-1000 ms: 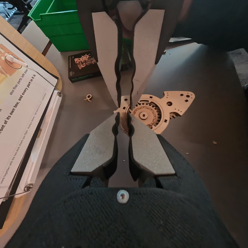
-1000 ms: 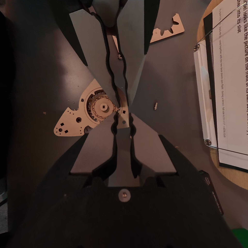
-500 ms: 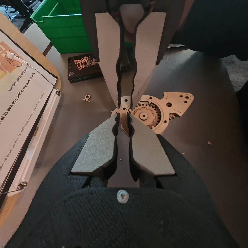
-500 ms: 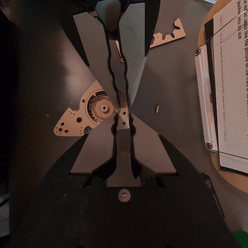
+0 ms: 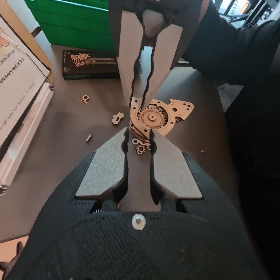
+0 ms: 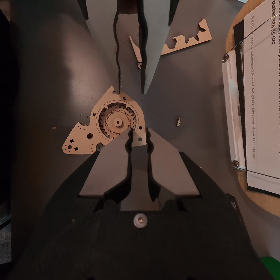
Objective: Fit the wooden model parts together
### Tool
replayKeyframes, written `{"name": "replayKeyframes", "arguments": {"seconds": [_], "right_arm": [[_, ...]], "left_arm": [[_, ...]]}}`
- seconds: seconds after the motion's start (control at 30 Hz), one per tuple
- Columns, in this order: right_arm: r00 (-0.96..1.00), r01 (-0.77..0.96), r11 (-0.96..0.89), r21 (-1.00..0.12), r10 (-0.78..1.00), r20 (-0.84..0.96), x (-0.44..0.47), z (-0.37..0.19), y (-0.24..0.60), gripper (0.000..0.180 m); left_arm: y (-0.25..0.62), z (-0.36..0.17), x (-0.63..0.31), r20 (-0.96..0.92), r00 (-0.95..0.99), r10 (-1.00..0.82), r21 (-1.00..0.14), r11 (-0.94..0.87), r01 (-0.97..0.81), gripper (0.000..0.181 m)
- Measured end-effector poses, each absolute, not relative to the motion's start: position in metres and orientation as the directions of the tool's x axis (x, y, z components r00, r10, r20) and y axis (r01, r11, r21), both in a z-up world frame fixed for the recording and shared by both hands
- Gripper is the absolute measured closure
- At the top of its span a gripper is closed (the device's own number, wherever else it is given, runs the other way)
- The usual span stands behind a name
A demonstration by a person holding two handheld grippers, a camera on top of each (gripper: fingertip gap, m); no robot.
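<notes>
The wooden gear plate (image 6: 106, 121) lies flat on the dark grey table (image 6: 189, 94), a teardrop-shaped panel with a toothed ring and a round hub set in its centre. In the right wrist view it sits at the middle of the frame, its pointed end toward 8 o'clock. The right gripper (image 6: 139, 128) comes in from 6 o'clock, jaws parted with a clear gap and holding nothing, its left tip over the plate's near edge. The left gripper (image 6: 131, 94) reaches from 12 o'clock, likewise parted and empty, one tip at the plate's far corner.

In the left wrist view, small loose gears (image 5: 140, 147) lie between the left gripper's (image 5: 138, 131) tips, just at 6 o'clock of the plate. A small notched piece (image 5: 117, 118) rests at 9 o'clock, a peg (image 5: 88, 137) farther toward 8. At 1 o'clock in the right view lies a leftover wooden strip (image 6: 187, 37); a black box (image 5: 89, 65) and green bin (image 5: 75, 22) stand at 11 o'clock in the left view.
</notes>
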State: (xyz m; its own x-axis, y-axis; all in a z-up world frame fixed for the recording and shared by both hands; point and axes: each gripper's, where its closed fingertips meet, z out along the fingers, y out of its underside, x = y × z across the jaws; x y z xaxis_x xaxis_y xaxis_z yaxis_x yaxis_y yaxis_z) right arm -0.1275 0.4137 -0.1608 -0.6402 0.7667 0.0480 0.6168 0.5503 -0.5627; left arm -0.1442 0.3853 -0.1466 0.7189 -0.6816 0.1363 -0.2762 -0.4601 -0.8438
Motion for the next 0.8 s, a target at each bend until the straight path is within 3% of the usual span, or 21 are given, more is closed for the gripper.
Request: {"name": "replayKeyframes", "arguments": {"seconds": [0.8], "right_arm": [[-0.613,0.653,0.533,-0.537,0.789,0.039,-0.115,-0.159,0.421,0.155]], "left_arm": [[0.384,-0.152,-0.136,0.138,0.691,-0.710,-0.844,-0.450,-0.293,0.168]]}}
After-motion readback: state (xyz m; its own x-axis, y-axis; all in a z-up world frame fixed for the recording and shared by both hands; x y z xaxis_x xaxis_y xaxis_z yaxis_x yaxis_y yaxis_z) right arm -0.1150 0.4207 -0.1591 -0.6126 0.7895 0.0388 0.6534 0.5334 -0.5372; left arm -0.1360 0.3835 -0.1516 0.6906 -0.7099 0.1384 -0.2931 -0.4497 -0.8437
